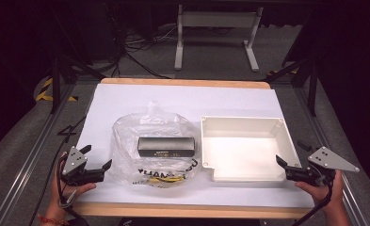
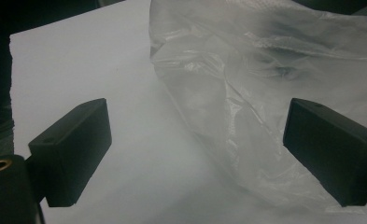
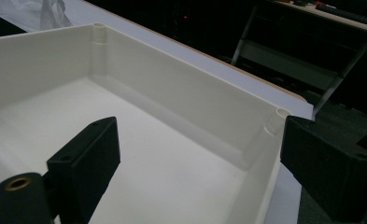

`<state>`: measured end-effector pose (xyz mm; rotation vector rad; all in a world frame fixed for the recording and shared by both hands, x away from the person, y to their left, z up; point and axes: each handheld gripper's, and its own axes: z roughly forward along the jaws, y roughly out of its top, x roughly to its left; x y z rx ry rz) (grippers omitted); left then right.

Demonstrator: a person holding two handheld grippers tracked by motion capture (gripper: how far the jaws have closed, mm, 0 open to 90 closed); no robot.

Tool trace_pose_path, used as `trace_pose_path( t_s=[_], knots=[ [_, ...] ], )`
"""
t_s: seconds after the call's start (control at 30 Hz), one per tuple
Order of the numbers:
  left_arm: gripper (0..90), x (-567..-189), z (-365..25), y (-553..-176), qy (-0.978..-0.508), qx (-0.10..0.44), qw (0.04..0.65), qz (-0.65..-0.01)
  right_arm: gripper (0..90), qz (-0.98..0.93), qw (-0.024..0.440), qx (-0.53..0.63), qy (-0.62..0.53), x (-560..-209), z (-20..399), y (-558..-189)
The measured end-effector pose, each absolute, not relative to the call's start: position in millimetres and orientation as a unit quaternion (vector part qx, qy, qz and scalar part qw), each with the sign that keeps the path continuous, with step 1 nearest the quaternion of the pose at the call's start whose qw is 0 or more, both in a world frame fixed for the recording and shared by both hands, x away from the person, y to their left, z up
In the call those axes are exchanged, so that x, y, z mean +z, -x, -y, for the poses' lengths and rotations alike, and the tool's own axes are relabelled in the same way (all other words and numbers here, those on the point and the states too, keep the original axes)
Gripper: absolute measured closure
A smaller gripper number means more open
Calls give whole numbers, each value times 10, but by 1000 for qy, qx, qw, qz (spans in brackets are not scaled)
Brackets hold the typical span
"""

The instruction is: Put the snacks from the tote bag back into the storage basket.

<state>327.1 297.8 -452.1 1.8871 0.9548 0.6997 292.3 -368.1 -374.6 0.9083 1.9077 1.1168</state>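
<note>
The left gripper (image 1: 99, 165) is sitting wide open at the near left of the table (image 1: 182, 99), its jaws holding nothing and pointing toward the clear plastic bag (image 1: 154, 146). In the left gripper view, that gripper (image 2: 197, 154) is showing a broad gap between its jaws, with white table surface under one jaw and the crinkled edge of the bag (image 2: 274, 84) lying in front of the other; whether that jaw is touching the plastic cannot be told.

The right gripper (image 1: 282, 165) is also standing wide open and empty, just beside the near right corner of the white tray (image 1: 286, 136). In the right gripper view, this gripper (image 3: 200, 154) is looking over the tray (image 3: 181, 93), showing its bare floor and round corner posts, details the high view is blurring.

The high view alone is showing the dark box (image 1: 166, 146) lying inside the bag at the table's middle, with yellow items below it.

Both hands, the left hand (image 1: 62, 190) and the right hand (image 1: 321, 188), are coming in from the near edge, gripping the handles low, forearms angling inward.
</note>
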Motion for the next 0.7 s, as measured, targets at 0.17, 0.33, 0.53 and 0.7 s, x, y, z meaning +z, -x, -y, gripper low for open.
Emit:
trace_pose_path(
  t_s=[0.17,0.33,0.53,0.7],
  knots=[
    [88,-4521,-2972,-3268,-760,283,440,-386,178,-753,368,430,-334,-3659,3625,-2968],
    [88,-4516,-2973,-3267,-759,283,441,-386,202,-768,363,425,-313,-3565,3528,-3015],
    [88,-4520,-2970,-3270,-759,283,441,-386,217,-788,351,415,-290,-3474,3368,-3133],
    [88,-4523,-2970,-3269,-760,281,442,-386,220,-805,339,403,-274,-3416,3188,-3247]
  ],
)
